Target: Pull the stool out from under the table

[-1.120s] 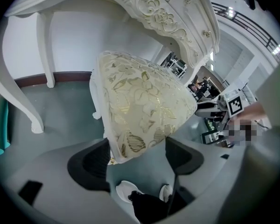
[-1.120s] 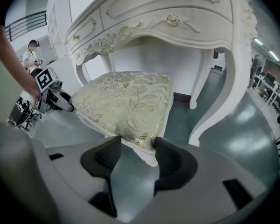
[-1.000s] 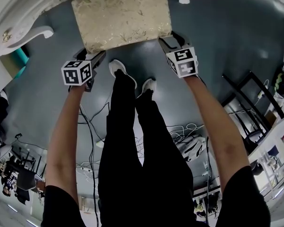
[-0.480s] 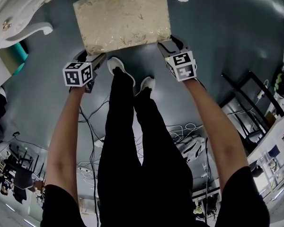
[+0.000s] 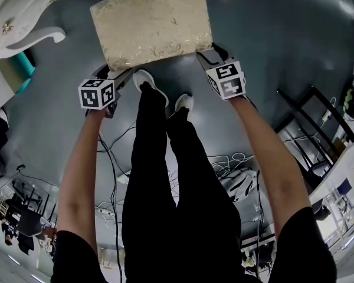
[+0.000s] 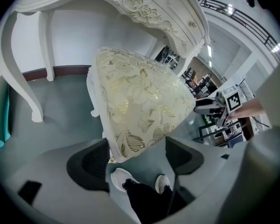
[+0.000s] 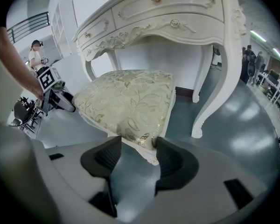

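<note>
Stool (image 5: 153,22) held at both near corners, just clear of the table

Head view: it lay top centre between the white table (image 5: 29,37) legs, with the left gripper (image 5: 117,72) and right gripper (image 5: 211,53) at its lower corners. Left gripper view: jaws clamped the cushion's corner, lower centre. Right gripper view: jaws pinched the opposite corner. The padding looked soft and slippery, the frame rigid and likely weighty, so the rail beneath seemed the surer hold.

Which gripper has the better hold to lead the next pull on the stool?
Right, probably. The right gripper has a corner of the stool seated well down between its jaws, pads on both sides. The left gripper catches its corner only at the jaw tips, so it looks likelier to slip.
</note>
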A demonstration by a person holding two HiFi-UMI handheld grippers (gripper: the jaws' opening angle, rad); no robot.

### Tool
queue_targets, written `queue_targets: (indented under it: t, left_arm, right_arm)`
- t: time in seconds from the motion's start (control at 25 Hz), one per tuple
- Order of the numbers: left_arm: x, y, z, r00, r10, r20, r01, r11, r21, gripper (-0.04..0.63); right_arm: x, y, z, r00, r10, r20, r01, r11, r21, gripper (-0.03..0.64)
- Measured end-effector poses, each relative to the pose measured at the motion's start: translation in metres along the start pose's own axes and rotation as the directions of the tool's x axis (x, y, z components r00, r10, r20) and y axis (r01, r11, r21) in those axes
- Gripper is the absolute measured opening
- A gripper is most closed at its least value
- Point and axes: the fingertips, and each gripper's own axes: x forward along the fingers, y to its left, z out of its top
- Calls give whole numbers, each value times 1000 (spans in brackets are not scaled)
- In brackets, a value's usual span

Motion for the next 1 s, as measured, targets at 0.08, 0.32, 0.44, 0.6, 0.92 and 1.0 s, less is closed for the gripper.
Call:
queue_targets:
  t: [0.08, 0.32, 0.44, 0.6, 0.92, 1.0]
  left_arm:
    - [-1, -1, -3, 1000, 1, -2, -1, 1000, -4, 371]
    - [-3, -12, -26, 1000, -6, -27, 6, 1000, -3, 371]
    - [-4, -17, -37, 999, -10, -51, 11, 1000, 10, 371]
    - [-7, -22, -51, 998, -4, -64, 4, 1000, 10, 371]
    - [-8, -23, -59, 999, 35, -40, -35, 999, -14, 371]
    - [-9, -25, -64, 998, 34, -62, -35, 999, -10, 371]
  right_arm:
    - [-2, 2, -2, 1000, 3, -8, -3, 1000, 0, 239]
    - [-12, 14, -26, 999, 16, -30, -16, 1000, 4, 238]
    - [-18, 19, -34, 999, 21, -31, -21, 1000, 8, 238]
    - [-22, 26, -44, 999, 35, -29, -35, 999, 9, 238]
    - [-23, 31, -48, 999, 44, -22, -44, 999, 4, 238]
    - [-25, 32, -50, 999, 36, -18, -36, 999, 7, 238]
